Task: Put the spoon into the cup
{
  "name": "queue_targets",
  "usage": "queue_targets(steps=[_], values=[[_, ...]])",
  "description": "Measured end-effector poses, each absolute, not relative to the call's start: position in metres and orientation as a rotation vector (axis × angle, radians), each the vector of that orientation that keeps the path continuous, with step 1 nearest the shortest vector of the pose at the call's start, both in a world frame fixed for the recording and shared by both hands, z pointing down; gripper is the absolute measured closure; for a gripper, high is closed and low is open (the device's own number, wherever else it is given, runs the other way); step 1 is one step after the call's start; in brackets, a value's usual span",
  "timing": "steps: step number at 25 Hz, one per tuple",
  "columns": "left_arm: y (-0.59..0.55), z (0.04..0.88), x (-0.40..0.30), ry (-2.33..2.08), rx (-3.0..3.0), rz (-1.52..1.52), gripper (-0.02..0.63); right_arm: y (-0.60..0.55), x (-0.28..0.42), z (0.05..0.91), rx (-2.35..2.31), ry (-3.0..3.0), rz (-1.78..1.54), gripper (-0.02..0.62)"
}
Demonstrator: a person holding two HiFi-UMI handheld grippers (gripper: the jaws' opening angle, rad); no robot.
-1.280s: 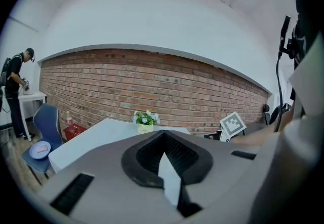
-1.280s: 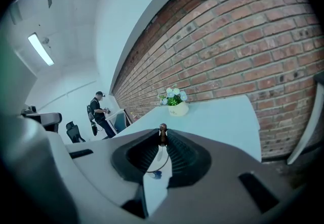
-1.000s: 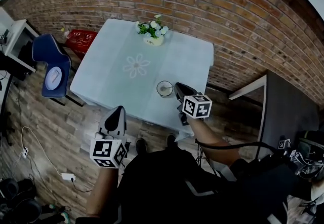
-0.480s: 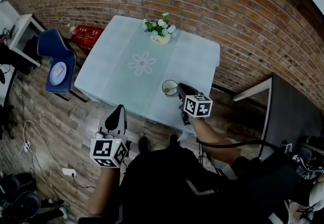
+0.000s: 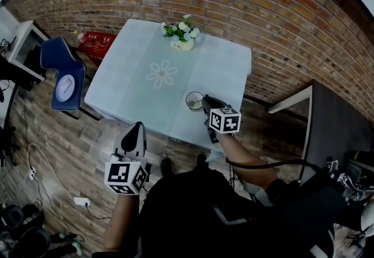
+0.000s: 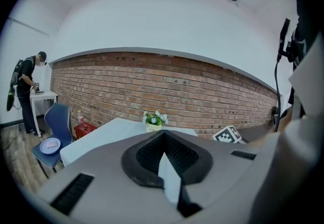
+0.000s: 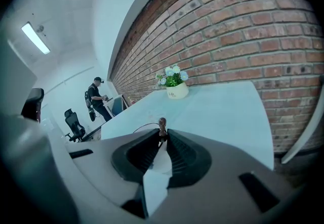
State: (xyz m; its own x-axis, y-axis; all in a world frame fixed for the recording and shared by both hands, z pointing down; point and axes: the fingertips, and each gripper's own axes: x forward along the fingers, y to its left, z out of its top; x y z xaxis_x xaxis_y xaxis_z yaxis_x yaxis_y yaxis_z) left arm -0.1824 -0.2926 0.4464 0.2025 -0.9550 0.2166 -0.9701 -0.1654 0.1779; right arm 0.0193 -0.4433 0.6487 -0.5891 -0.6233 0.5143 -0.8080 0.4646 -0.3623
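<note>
A clear glass cup (image 5: 193, 101) stands near the front right edge of the pale table (image 5: 140, 84). The spoon's bowl end lies inside the cup. My right gripper (image 5: 207, 102) sits just right of the cup, shut on the spoon; its brown handle tip (image 7: 162, 123) pokes out between the jaws in the right gripper view. The cup's rim (image 7: 142, 127) shows as a thin arc just beyond those jaws. My left gripper (image 5: 136, 129) hangs off the table's front edge over the floor, jaws together and nothing in them (image 6: 163, 136).
A pot of white flowers (image 5: 182, 34) stands at the table's far edge, before a brick wall. A blue chair with a plate (image 5: 63, 76) and a red crate (image 5: 95, 45) are to the left. A dark table (image 5: 336, 128) is on the right. A person (image 6: 26, 88) stands at a far desk.
The right gripper has sunk slightly with the spoon at the cup. The left gripper has kept still. The head view has shifted a little.
</note>
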Motion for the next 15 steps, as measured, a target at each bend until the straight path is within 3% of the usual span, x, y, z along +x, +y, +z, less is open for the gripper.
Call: queue_targets(steps=[6, 15], values=[[-0.292, 0.446, -0.186, -1.816, 2.211, 0.074, 0.597, -0.445, 0.021, 0.646, 1.248, -2.405, 0.815, 0.532], [-0.299, 0.442, -0.189, -1.766, 2.267, 0.049, 0.597, -0.444, 0.023, 0.618, 1.316, -2.451, 0.755, 0.456]])
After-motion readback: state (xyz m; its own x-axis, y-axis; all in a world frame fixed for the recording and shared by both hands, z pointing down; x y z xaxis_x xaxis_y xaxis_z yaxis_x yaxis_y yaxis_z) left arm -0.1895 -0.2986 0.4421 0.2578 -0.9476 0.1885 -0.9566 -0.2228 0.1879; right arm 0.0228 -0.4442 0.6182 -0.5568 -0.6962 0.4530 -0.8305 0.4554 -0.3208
